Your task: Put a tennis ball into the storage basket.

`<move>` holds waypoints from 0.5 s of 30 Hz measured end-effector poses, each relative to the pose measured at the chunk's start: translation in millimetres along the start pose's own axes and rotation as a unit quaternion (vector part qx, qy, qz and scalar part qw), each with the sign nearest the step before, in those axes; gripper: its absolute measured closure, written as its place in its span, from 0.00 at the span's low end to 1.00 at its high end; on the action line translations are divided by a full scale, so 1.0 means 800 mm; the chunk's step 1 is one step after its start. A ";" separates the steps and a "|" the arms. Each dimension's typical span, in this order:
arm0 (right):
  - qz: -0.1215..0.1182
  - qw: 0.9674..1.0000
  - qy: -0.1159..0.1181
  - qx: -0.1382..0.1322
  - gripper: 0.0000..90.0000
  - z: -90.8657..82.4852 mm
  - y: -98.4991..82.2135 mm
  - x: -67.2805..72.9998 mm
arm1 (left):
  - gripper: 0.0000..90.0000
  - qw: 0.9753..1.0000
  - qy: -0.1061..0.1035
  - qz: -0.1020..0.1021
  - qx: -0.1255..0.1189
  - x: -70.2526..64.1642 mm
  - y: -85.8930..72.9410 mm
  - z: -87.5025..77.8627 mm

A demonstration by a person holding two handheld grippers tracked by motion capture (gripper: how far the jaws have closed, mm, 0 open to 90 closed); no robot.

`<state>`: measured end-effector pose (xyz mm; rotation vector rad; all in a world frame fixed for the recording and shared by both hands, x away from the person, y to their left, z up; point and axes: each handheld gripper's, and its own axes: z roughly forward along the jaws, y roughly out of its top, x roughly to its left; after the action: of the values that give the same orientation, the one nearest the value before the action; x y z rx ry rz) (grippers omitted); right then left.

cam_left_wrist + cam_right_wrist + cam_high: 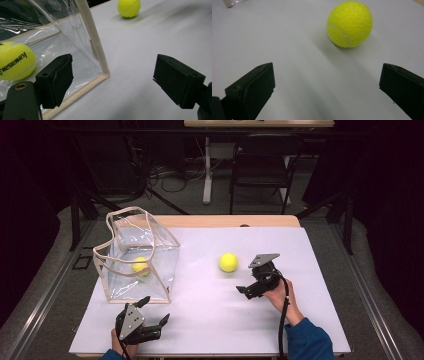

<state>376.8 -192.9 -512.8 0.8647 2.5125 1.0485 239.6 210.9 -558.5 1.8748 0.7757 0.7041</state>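
Observation:
A yellow tennis ball (pixel 228 262) lies loose on the white table cover (pixel 210 320). A second tennis ball (pixel 140 266) sits inside a clear plastic bag (pixel 150 237) with beige trim, standing at the left. My left gripper (pixel 153 311) is open just in front of the bag's near right corner, holding nothing. In the left gripper view the bagged ball (pixel 15 61) shows through the bag wall (pixel 75 32) and the gripper (pixel 112 77) straddles the trim corner. My right gripper (pixel 248 280) is open, a short way right of the loose ball (pixel 349 23), with nothing between its jaws (pixel 324 85).
Bare wooden tabletop (pixel 225 221) shows beyond the cover's far edge. A dark folding chair (pixel 262 165) and a table leg (pixel 207 170) stand on the floor behind, with cables nearby. The bag's corner (pixel 229 3) peeks in at the right gripper view's top left.

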 end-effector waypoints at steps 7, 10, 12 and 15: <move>-0.004 1.000 -0.002 0.005 0.00 0.005 0.008 -0.005 | 0.18 1.000 0.001 0.003 -0.001 0.000 0.001 -0.001; -0.001 1.000 -0.005 0.010 0.00 0.009 0.012 -0.007 | 0.18 1.000 0.001 0.003 -0.002 0.000 0.001 -0.002; -0.001 1.000 0.000 0.016 0.00 0.013 0.015 -0.009 | 0.18 1.000 0.002 0.003 -0.003 0.000 0.001 -0.002; -0.001 1.000 0.003 0.017 0.00 0.017 0.020 -0.011 | 0.18 1.000 -0.001 0.001 -0.004 0.000 0.001 -0.002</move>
<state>396.2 -182.1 -510.5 0.8689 2.5437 1.0114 238.3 211.4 -557.5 1.8688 0.7685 0.7069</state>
